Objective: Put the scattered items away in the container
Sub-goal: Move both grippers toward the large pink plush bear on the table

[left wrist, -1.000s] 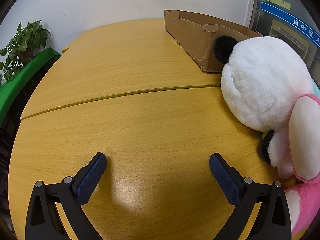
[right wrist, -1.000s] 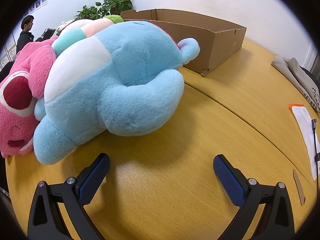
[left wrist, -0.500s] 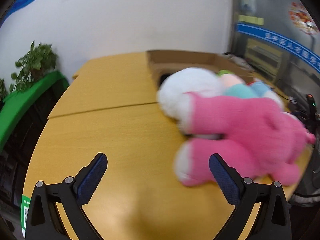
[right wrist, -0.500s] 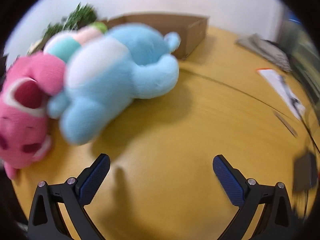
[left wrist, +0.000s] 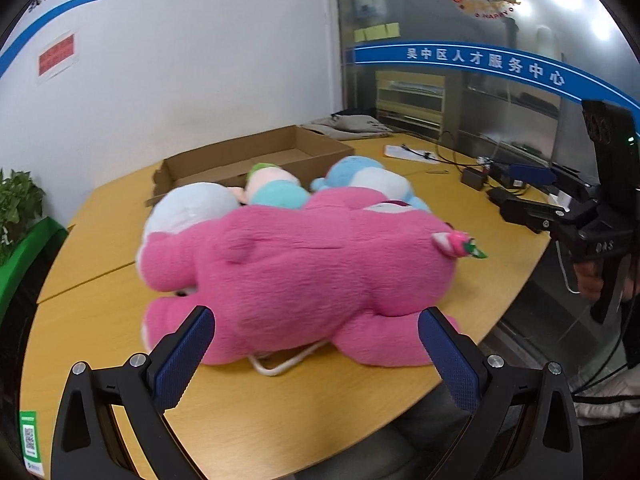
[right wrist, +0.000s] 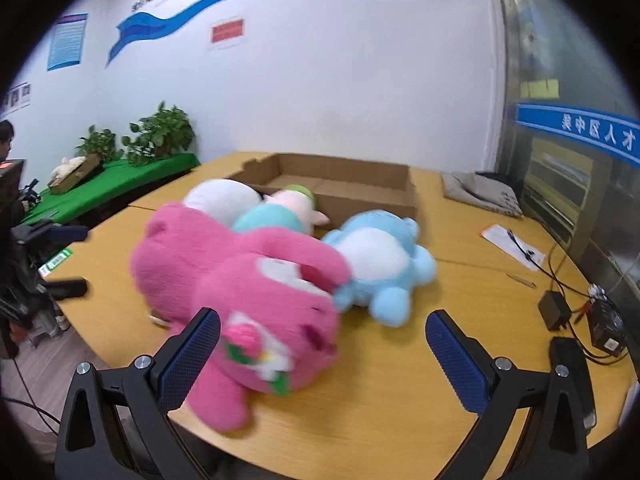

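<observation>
Tools left (left wrist: 316, 354) and right (right wrist: 322, 354) hover spread and empty, angled down over the pink plush (left wrist: 304, 268).

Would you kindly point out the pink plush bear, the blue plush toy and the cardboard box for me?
pink plush bear (left wrist: 296, 272): left wrist view, middle of its back.
blue plush toy (right wrist: 380, 264): right wrist view, its white belly.
cardboard box (right wrist: 372, 202): right wrist view, near side wall.
</observation>
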